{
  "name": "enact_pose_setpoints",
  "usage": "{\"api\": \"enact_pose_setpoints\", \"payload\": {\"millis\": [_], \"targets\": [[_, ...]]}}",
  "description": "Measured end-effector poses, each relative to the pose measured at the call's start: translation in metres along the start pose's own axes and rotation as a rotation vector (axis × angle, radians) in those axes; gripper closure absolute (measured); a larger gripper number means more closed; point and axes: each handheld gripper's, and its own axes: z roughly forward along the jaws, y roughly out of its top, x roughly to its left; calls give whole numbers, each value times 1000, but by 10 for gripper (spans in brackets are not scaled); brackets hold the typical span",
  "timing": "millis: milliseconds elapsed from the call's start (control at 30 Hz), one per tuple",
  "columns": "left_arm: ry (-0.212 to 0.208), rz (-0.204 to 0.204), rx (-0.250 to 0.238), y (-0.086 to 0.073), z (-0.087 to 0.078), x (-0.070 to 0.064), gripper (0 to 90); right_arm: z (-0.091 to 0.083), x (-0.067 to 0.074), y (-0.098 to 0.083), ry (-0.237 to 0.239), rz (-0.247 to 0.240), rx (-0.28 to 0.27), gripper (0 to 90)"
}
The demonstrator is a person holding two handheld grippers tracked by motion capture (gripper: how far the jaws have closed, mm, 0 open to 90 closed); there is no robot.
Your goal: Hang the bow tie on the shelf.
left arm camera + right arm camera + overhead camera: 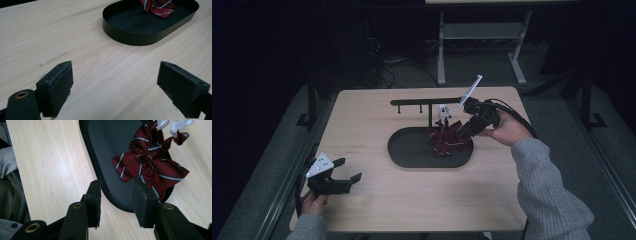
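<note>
Jaws of the left gripper (pixel 346 170) stand wide apart with nothing between them, low over the near left corner of the desk (pixel 377 200); in the left gripper view its 2 black pads (pixel 56 86) frame bare wood. A hand (pixel 314 204) holds it at the near edge, a grey 3-cornered plate on top.

Farther in, near the middle of the desk, lies a black oval tray (pixel 412 152). A dark red striped bow tie (pixel 447 140) sits bunched in the tray's right end, with a white clip (pixel 175 125) at its far side.

The right gripper (pixel 468 131) hovers at the tray's right end, jaws partly open with nothing between them, straddling the tray rim (pixel 112 200) just short of the bow.

Behind the tray stands a low black rack (pixel 427 102), toward the far edge.
</note>
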Motion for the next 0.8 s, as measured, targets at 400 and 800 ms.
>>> {"api": "enact_pose_setpoints", "payload": {"millis": [400, 800], "targets": [[0, 4, 4, 0, 0, 0, 129, 3, 6, -13, 8, 8, -10, 579], [-3, 6, 7, 0, 1, -2, 129, 3, 11, -27, 9, 21, -20, 560]]}}
